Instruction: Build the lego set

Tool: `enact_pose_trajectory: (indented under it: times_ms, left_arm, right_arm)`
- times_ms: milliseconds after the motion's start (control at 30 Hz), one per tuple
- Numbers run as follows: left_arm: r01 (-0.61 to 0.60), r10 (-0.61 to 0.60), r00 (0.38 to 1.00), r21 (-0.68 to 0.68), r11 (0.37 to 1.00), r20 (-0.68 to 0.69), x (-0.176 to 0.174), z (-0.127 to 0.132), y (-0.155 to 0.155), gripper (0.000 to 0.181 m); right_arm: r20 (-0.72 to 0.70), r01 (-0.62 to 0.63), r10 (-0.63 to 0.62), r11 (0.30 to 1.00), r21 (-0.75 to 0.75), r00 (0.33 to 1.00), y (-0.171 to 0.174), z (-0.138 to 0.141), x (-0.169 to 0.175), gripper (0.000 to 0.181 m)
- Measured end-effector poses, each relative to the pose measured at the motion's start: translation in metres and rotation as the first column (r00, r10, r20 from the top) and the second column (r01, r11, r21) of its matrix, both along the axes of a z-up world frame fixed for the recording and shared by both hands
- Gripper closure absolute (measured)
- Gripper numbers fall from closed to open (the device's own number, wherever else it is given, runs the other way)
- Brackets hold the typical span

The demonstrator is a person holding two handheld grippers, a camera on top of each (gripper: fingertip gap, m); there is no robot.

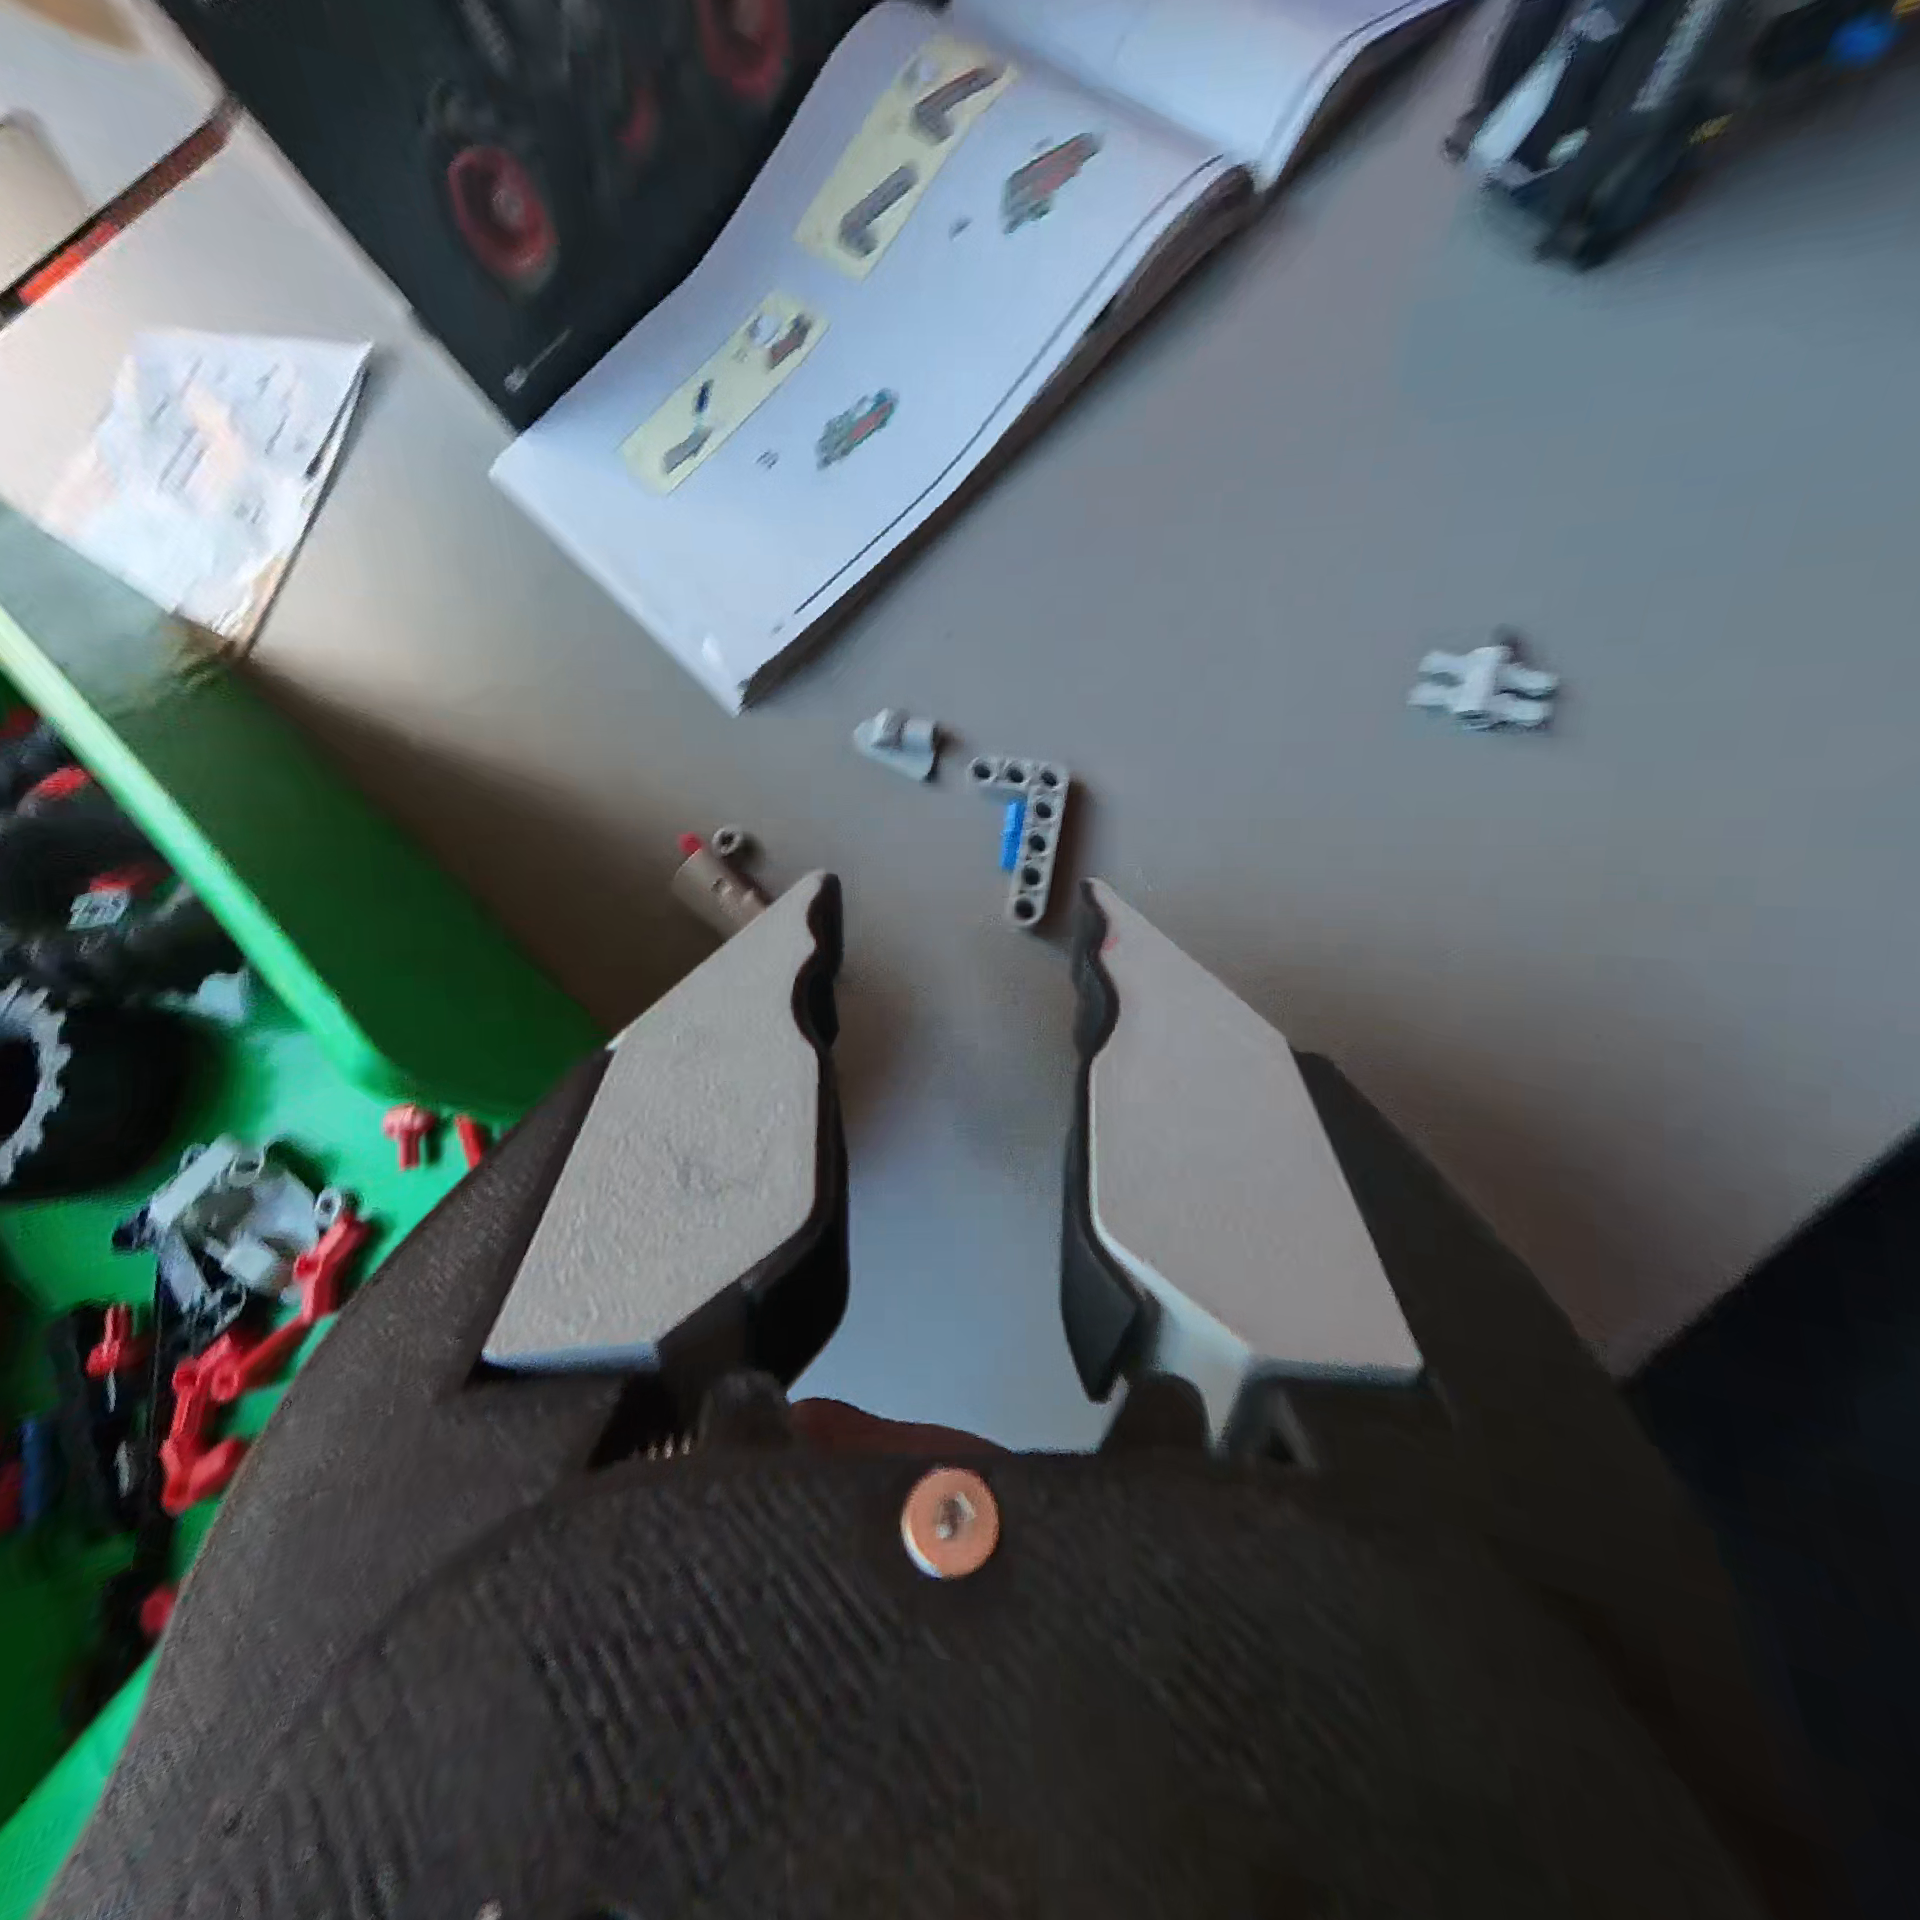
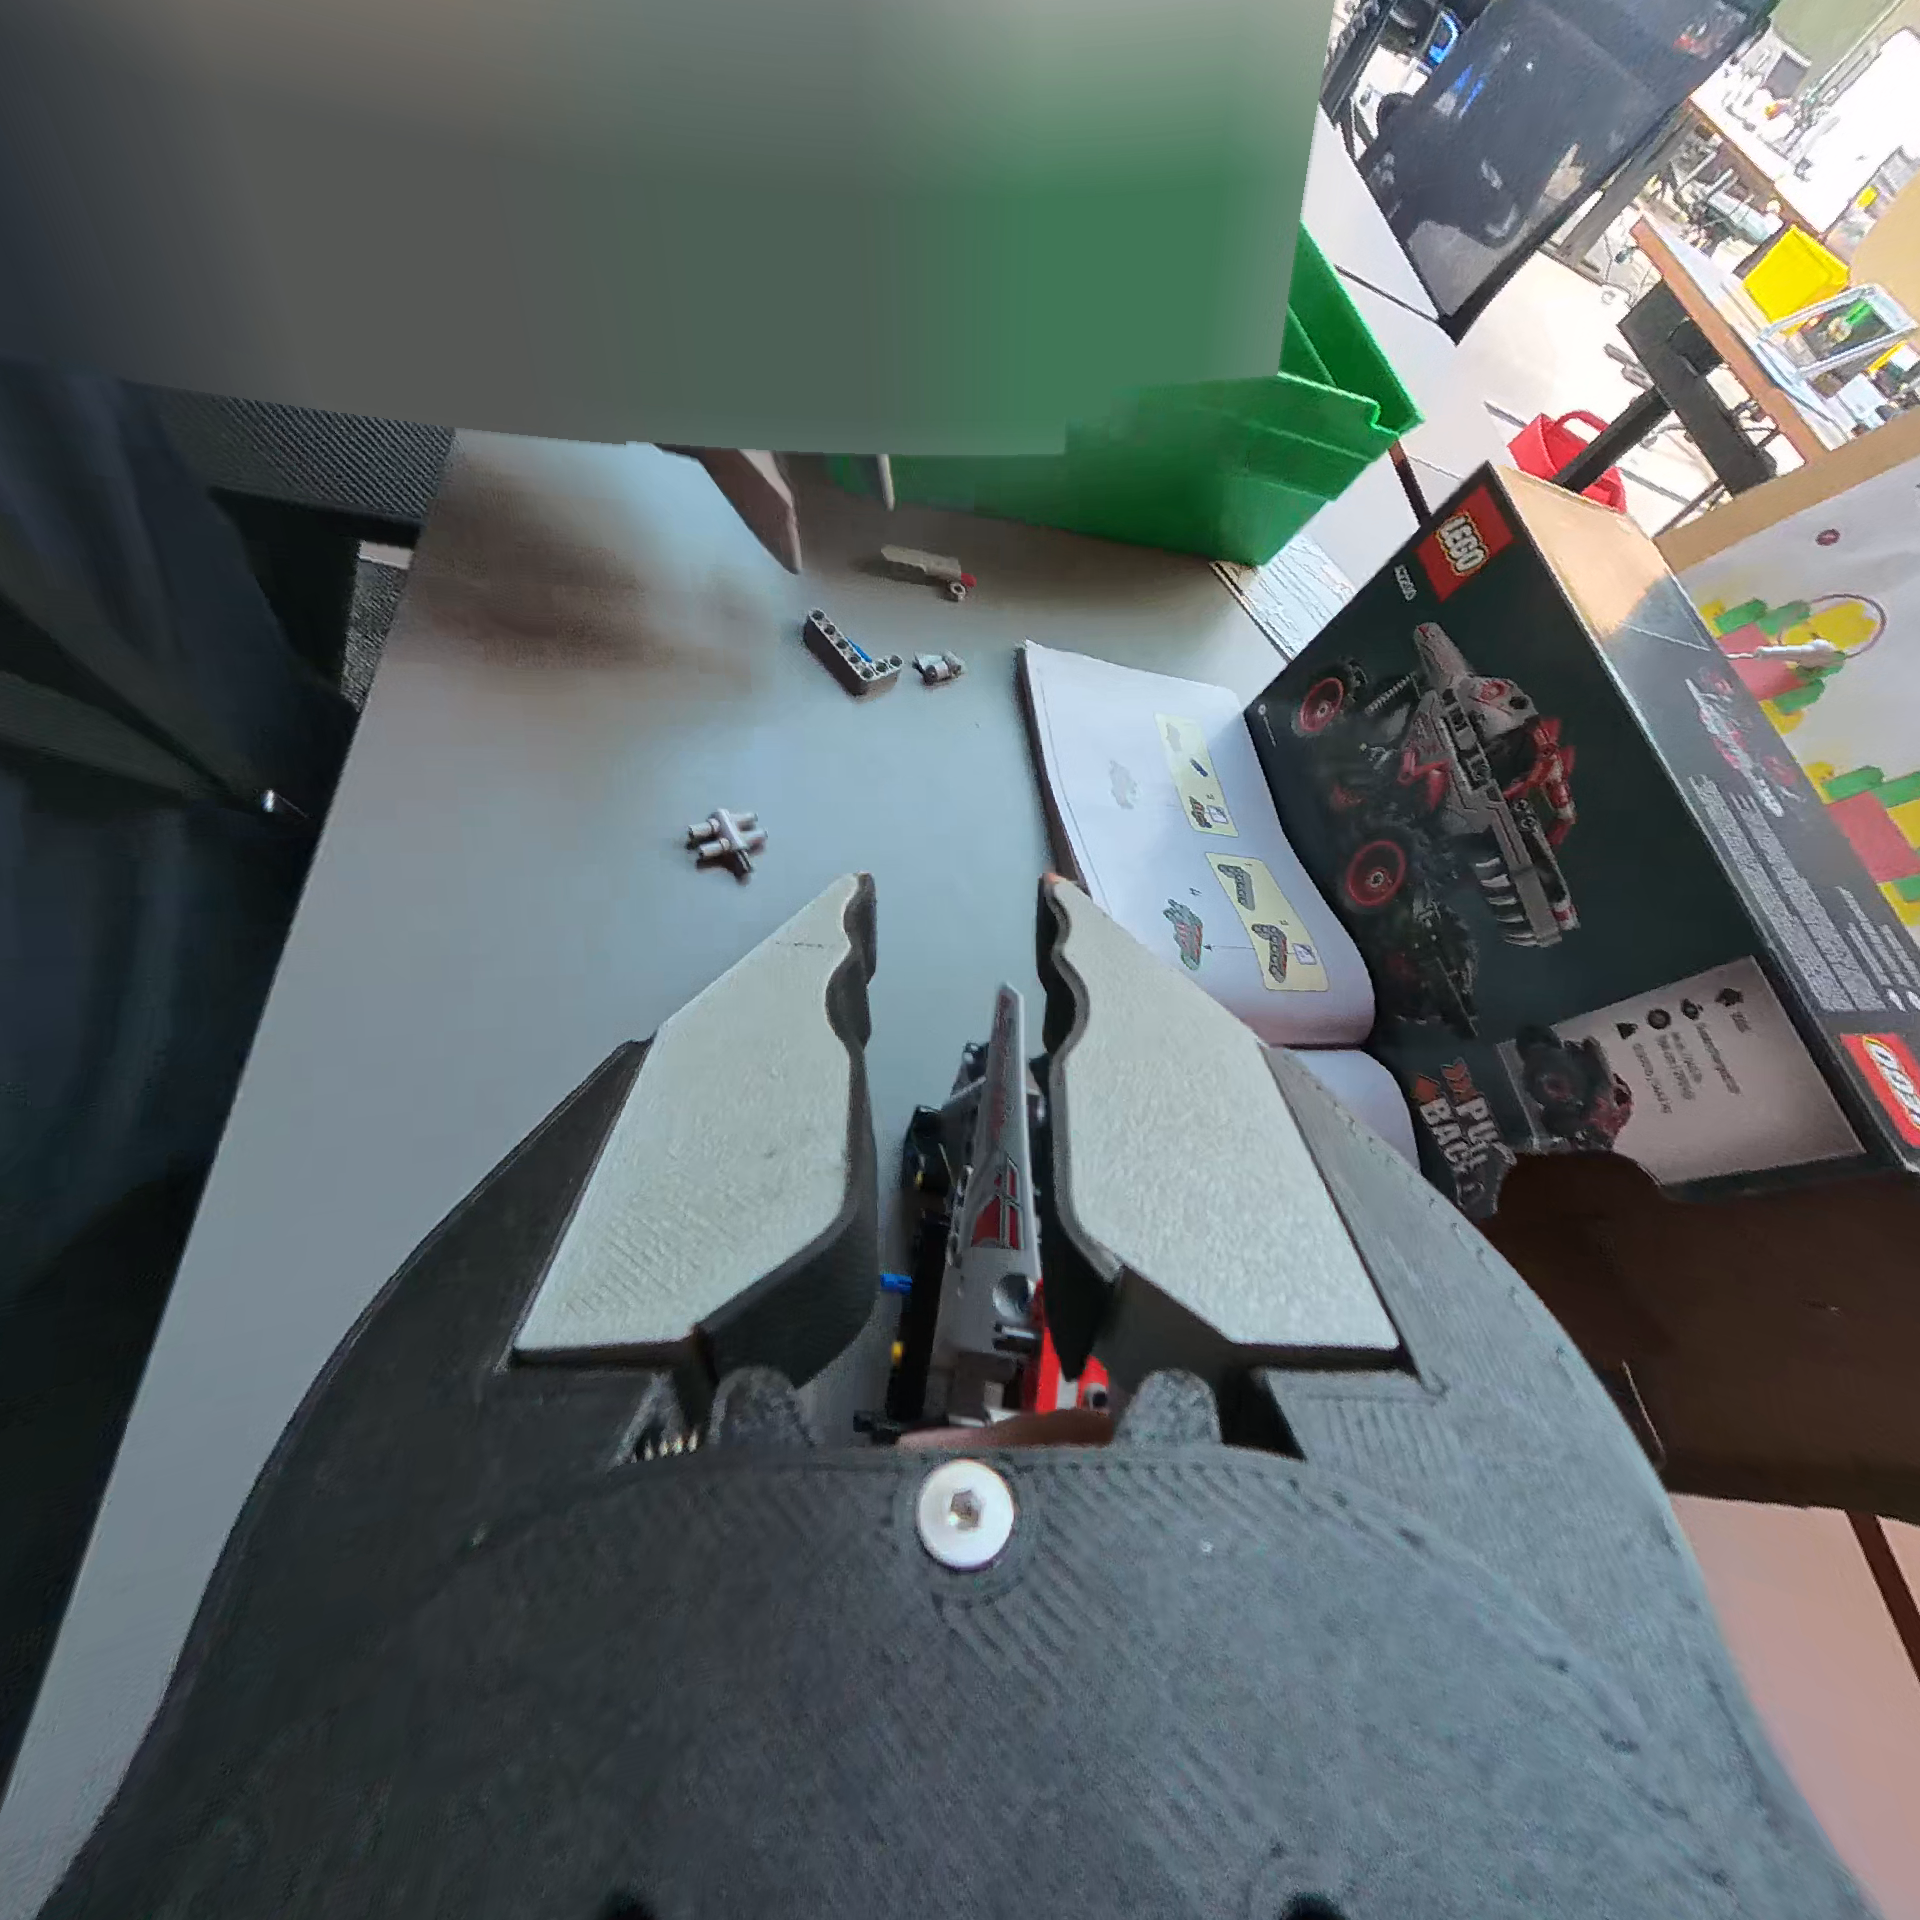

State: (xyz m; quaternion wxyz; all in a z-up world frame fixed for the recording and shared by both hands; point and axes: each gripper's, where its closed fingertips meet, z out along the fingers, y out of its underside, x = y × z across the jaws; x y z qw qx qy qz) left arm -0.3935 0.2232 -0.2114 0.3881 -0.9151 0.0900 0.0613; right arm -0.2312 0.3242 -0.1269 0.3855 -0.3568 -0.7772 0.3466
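L gripper (image 1: 956, 914): fingers apart, nothing between them, hovering over the table (image 1: 1351, 499). Just ahead of the R fingertip lies the grey L-shaped beam (image 1: 1034, 831) w/ a blue pin (image 1: 1008, 836) beside its inner edge. Off the L fingertip, partly hidden by it, a tan piece w/ red tip (image 1: 717, 868). Small grey connector (image 1: 902, 740) a bit further ahead; grey cross-shaped piece (image 1: 1484, 688) well off to the R. Beyond: open instruction book (image 1: 883, 343), black box (image 1: 499, 156). Green bin (image 1: 260, 1195) to the L, still holding many red and grey loose parts.

R gripper (image 2: 956, 914): fingers apart; part-built truck (image 2: 987, 1195) sits in the gap low between them. Cannot tell if the pads touch it; looks unclamped.

Progress (judgement): mid-build. Truck body partly assembled, no wheels seen on it; sub-parts for the current step laid out, not yet joined. Much left: bin far from empty.
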Motion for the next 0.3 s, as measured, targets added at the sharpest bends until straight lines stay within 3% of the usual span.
enact_pose_trajectory:
  times_ms: [133,300]
  left_arm:
    - [-0.187,0.188,0.962,0.027,0.982,-0.198,-0.039,-0.010,-0.005,0.153]
    - [-0.187,0.177,0.969,-0.042,0.982,-0.171,-0.033,-0.031,-0.002,0.165]
  right_arm:
    - [-0.016,-0.002,0.002,0.999,-0.036,1.000,-0.008,0.000,-0.006,0.153]
    - [-0.009,-0.028,0.027,0.996,-0.082,1.000,-0.021,-0.007,-0.010,0.154]
